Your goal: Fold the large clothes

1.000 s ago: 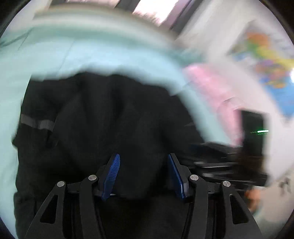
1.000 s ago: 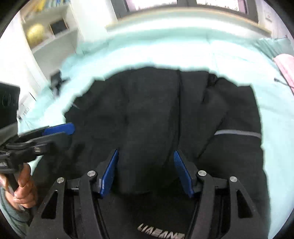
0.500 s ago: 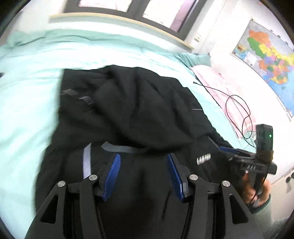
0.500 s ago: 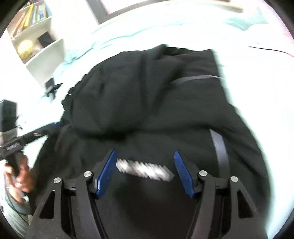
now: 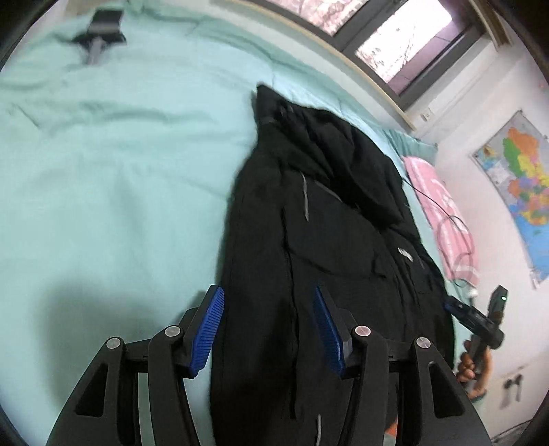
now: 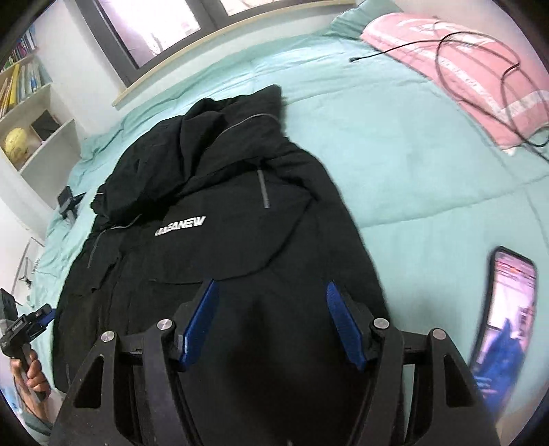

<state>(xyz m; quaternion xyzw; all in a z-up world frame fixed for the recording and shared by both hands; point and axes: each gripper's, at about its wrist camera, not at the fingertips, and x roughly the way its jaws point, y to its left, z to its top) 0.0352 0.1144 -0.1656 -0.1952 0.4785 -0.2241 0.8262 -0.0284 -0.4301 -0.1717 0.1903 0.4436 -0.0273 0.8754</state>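
Note:
A large black jacket point(image 5: 329, 240) with grey strips and white lettering lies lengthwise on the mint green bed point(image 5: 103, 171). Its hood end is rumpled at the far end. It also shows in the right wrist view point(image 6: 219, 212). My left gripper point(image 5: 267, 329) is open and empty above the jacket's near left edge. My right gripper point(image 6: 271, 319) is open and empty above the jacket's near right part. The right gripper shows at the jacket's right side in the left wrist view point(image 5: 480, 326). The left gripper shows at the far left in the right wrist view point(image 6: 24, 329).
A pink pillow point(image 6: 463, 68) with a black cable point(image 6: 480, 41) lies at the far right of the bed. A phone point(image 6: 504, 302) with a lit screen lies right of the jacket. A small dark device point(image 5: 99, 31) sits at the bed's far left. A map point(image 5: 518, 185) hangs on the wall.
Both grippers have pulled back and swung outward. The jacket now lies flatter and longer, and both views see it from its near end.

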